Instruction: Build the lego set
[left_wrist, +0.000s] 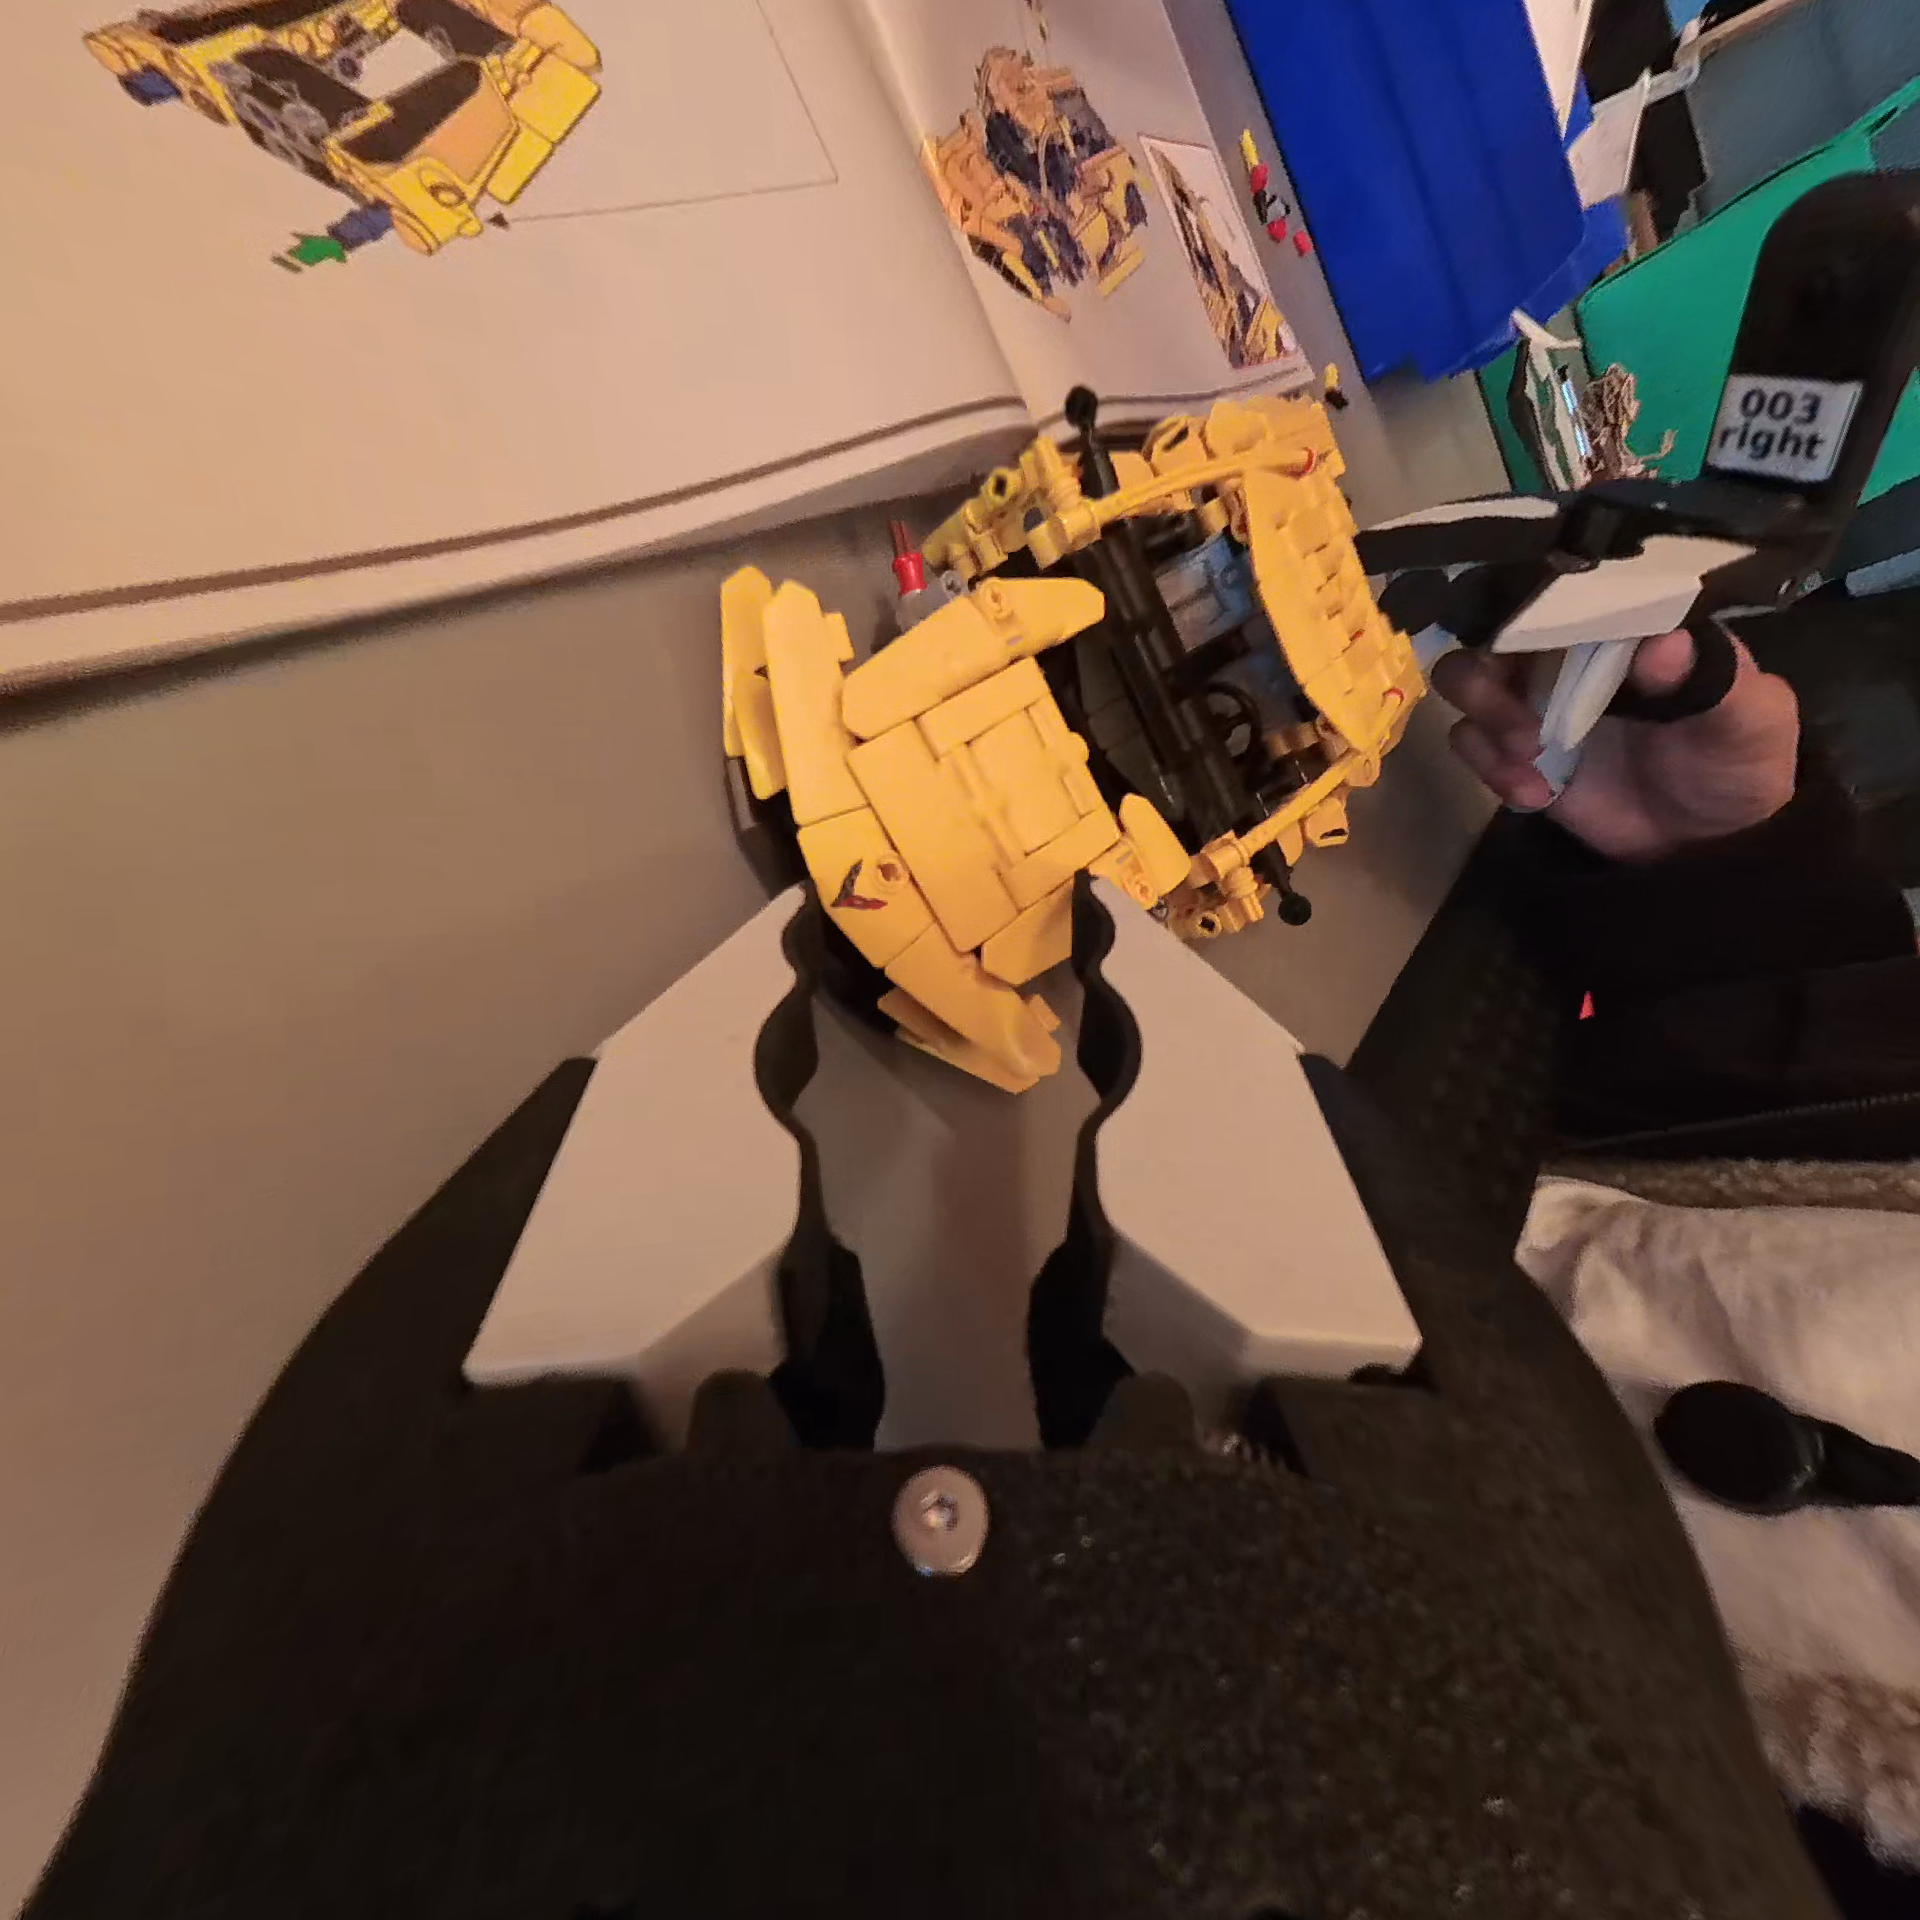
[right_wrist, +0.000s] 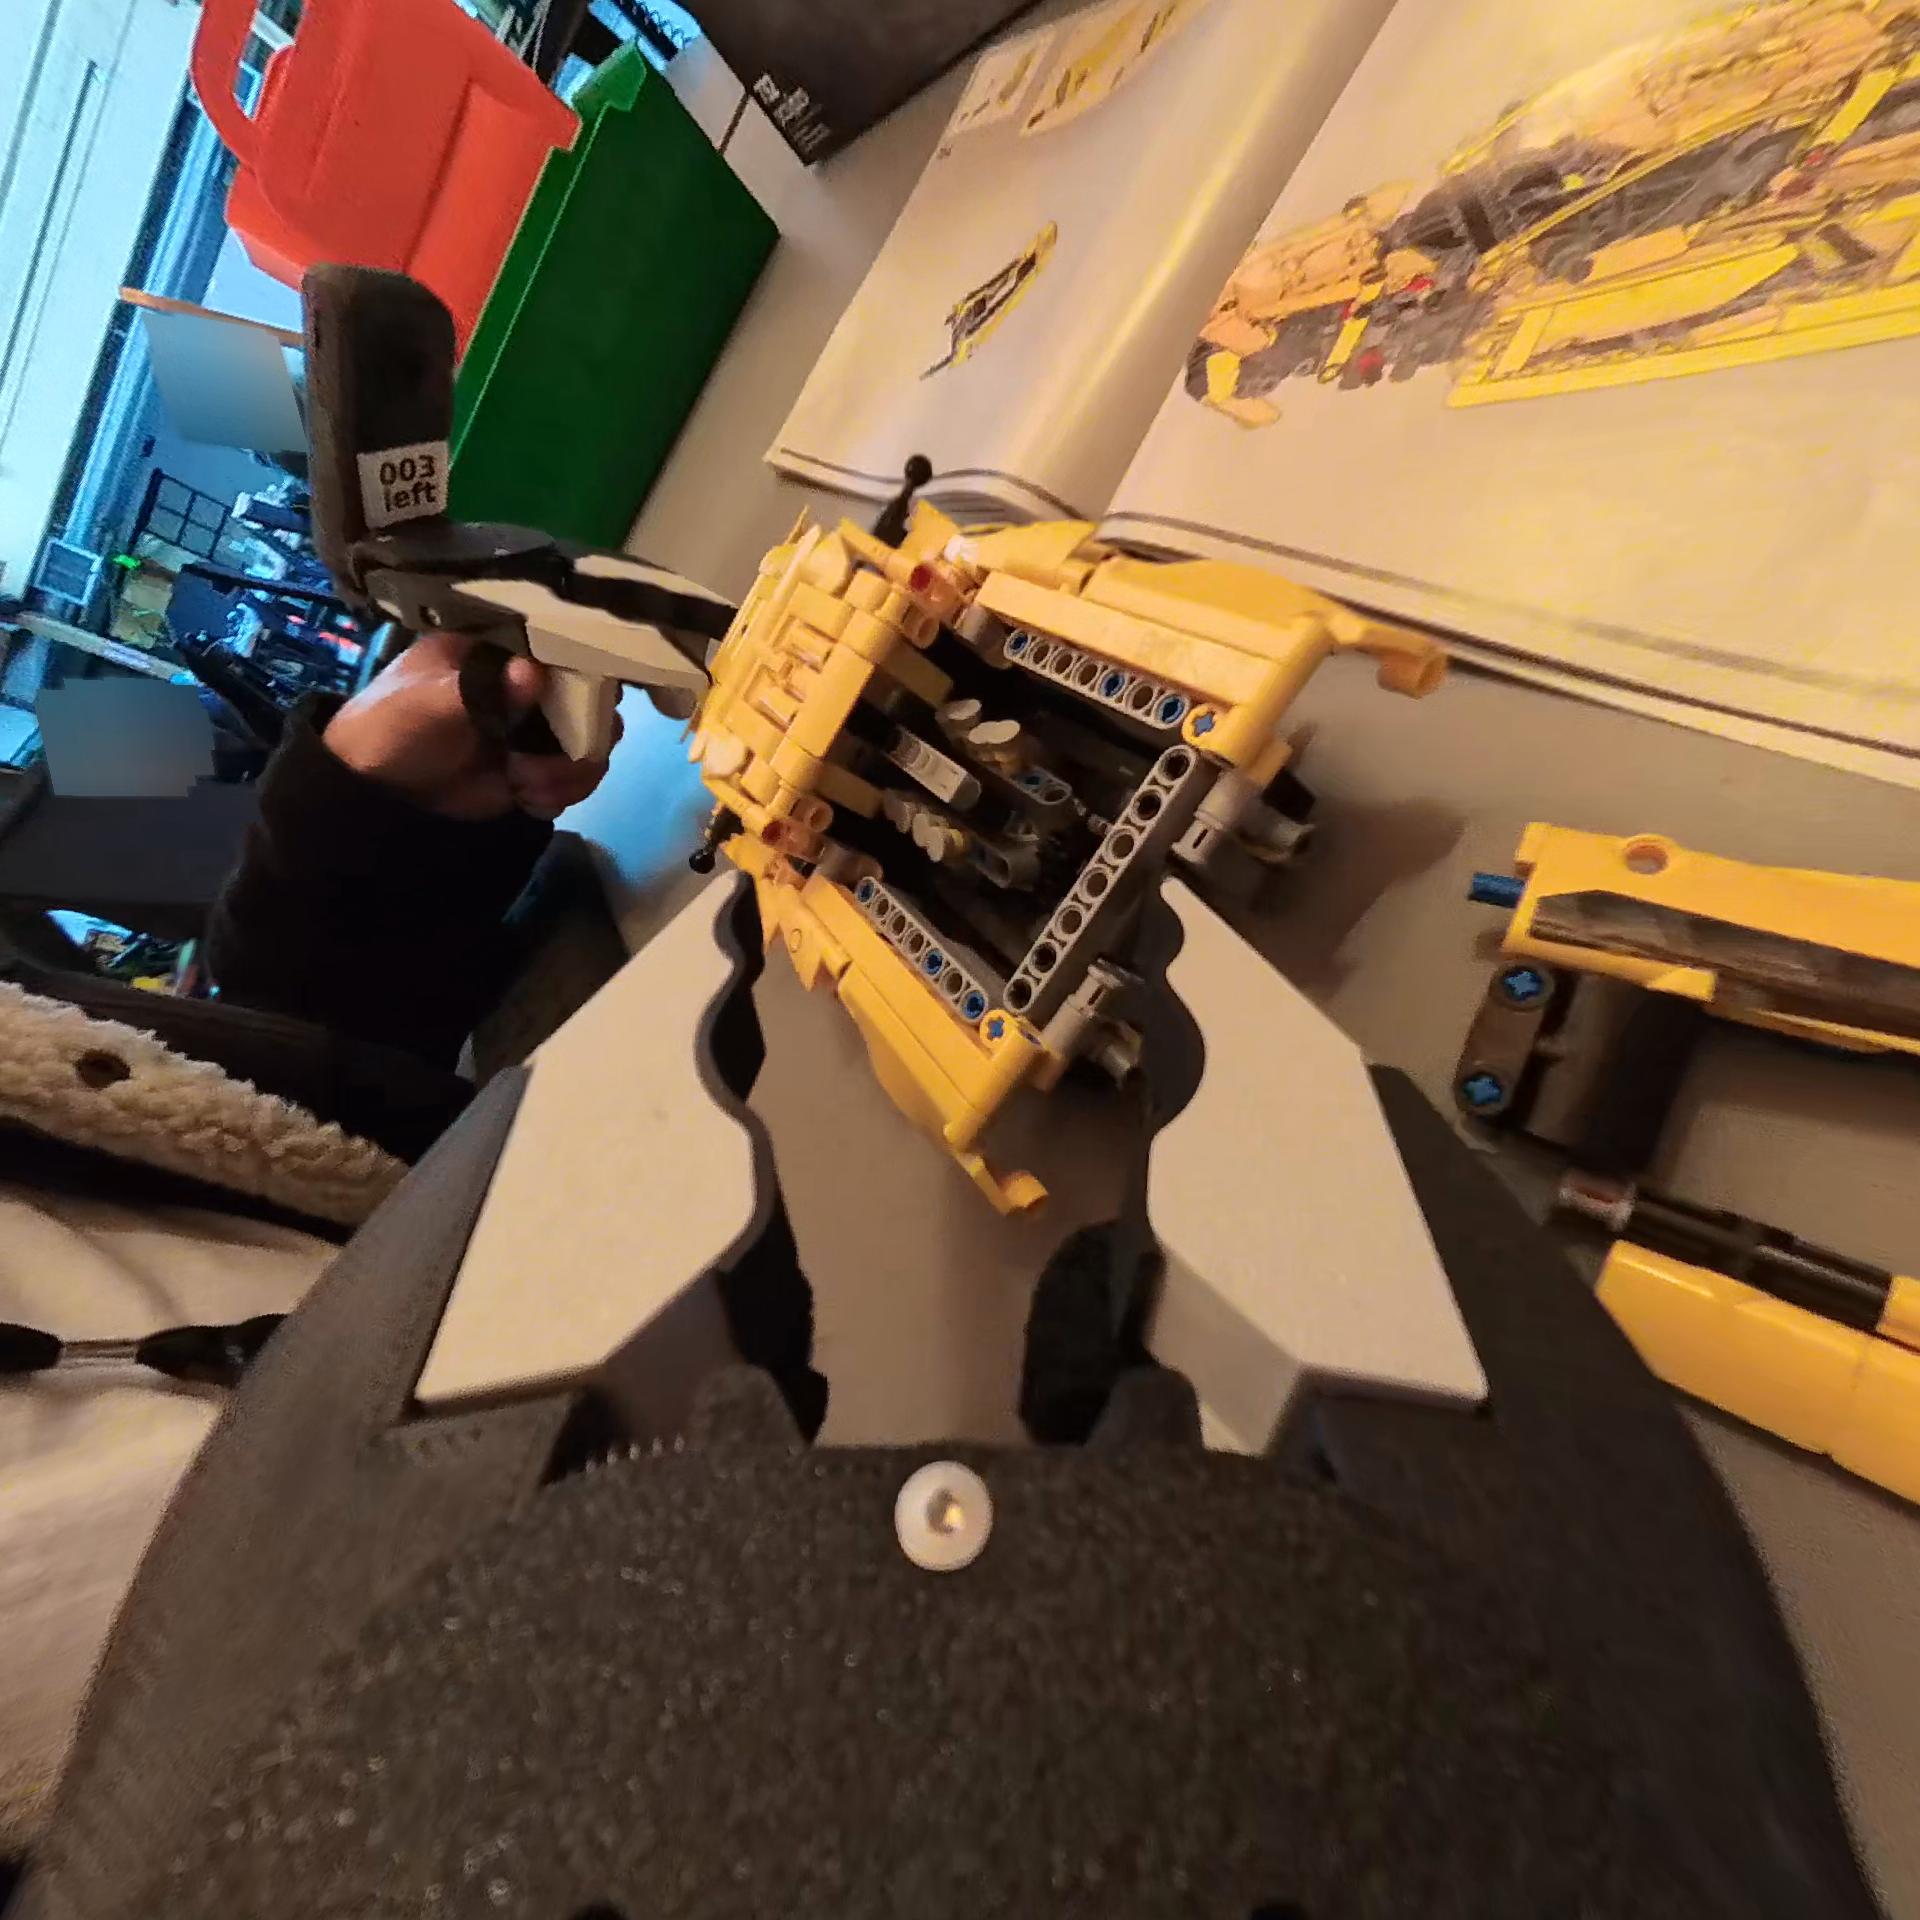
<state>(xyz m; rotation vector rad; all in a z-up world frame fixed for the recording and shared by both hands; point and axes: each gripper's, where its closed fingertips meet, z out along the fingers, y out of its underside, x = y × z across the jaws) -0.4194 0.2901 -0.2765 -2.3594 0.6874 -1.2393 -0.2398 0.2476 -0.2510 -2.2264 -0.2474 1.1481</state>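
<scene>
Currently both black-and-white two-finger grippers clamp the yellow brick-built vehicle body (left_wrist: 1039, 727), left gripper (left_wrist: 940, 925) closed on its panelled end, right gripper (right_wrist: 951, 914) closed on its beam-framed end, model held tilted just in front of the open instruction booklet (left_wrist: 520, 416).

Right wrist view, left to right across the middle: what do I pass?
Person's hand → left gripper → yellow lego model → separate yellow lego assembly.

A white sticker (left_wrist: 1783, 428) with printed writing sits on the right gripper's (left_wrist: 1382, 582) black handle at upper right, another sticker (right_wrist: 407, 484) on the left gripper (right_wrist: 717, 644), upper left.
</scene>
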